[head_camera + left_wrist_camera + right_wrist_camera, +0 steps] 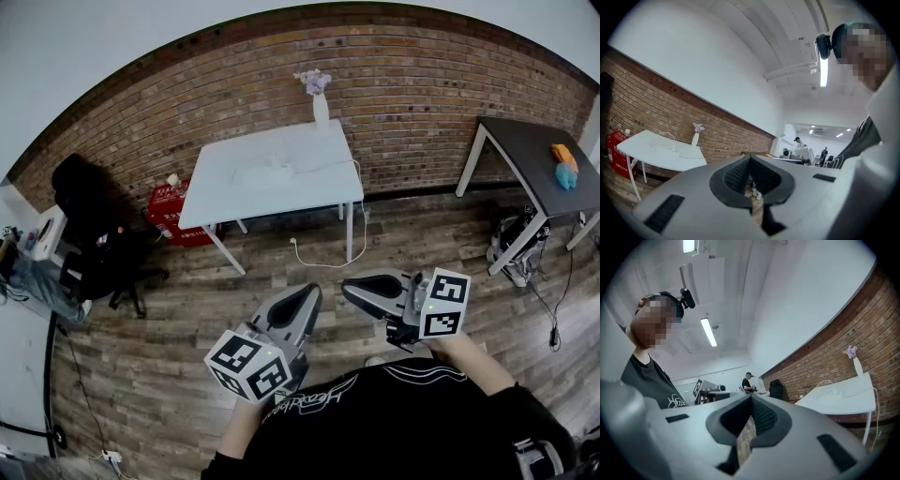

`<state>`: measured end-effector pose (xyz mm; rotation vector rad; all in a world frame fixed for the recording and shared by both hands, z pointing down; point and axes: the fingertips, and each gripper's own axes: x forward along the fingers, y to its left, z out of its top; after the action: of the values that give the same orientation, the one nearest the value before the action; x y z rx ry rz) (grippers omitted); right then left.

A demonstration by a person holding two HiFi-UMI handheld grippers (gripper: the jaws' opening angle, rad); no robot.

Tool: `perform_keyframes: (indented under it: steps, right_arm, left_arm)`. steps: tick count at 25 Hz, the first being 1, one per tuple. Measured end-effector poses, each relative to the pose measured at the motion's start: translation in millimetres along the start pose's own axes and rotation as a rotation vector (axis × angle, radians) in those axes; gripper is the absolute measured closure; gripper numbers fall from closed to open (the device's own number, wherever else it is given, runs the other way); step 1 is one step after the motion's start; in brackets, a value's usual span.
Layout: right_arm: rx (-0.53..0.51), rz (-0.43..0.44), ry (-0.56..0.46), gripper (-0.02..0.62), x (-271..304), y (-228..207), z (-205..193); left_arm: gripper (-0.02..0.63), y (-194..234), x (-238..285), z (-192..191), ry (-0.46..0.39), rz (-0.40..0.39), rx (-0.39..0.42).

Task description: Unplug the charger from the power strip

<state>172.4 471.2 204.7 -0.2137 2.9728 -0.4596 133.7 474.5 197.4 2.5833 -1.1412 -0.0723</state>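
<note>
A white power strip (265, 172) with a white cable lies on the white table (319, 187) by the brick wall, well away from me. I cannot make out the charger at this distance. A white lead hangs off the table and ends in a plug (292, 242) on the floor. Low in the head view, close to my body, my left gripper (309, 292) and right gripper (349, 287) are held level. Both are shut, with nothing between their jaws. The left gripper view shows the table (656, 150) at the far left, and in the right gripper view the table (848, 394) is at the right.
A white vase of flowers (320, 105) stands at the table's back edge. A red box (169, 208) and a black chair (89, 234) are to the table's left. At the right is a dark table (525, 155) with orange and teal things (563, 166). Wooden floor lies between me and the table.
</note>
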Motion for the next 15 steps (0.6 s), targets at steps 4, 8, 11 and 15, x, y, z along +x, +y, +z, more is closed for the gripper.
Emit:
perform_keyframes:
  steps: [4, 8, 11, 15]
  right_arm:
    - [0.009, -0.005, -0.001, 0.598, 2.5, 9.0, -10.4]
    - [0.031, -0.018, -0.016, 0.598, 9.8, 12.5, -14.6]
    - [0.041, 0.013, -0.050, 0.598, 16.5, 22.9, -11.2]
    - [0.028, 0.022, -0.073, 0.597, 25.9, 33.1, -11.5]
  left_arm:
    - [0.604, -0.8, -12.0, -8.5, 0.005, 0.002, -0.005]
    - [0.604, 2.0, -25.7, -10.1, 0.000, 0.014, -0.005]
    - [0.604, 3.6, -38.5, -7.2, -0.013, 0.025, -0.002]
    - [0.604, 5.6, -55.6, -7.2, -0.030, 0.038, 0.002]
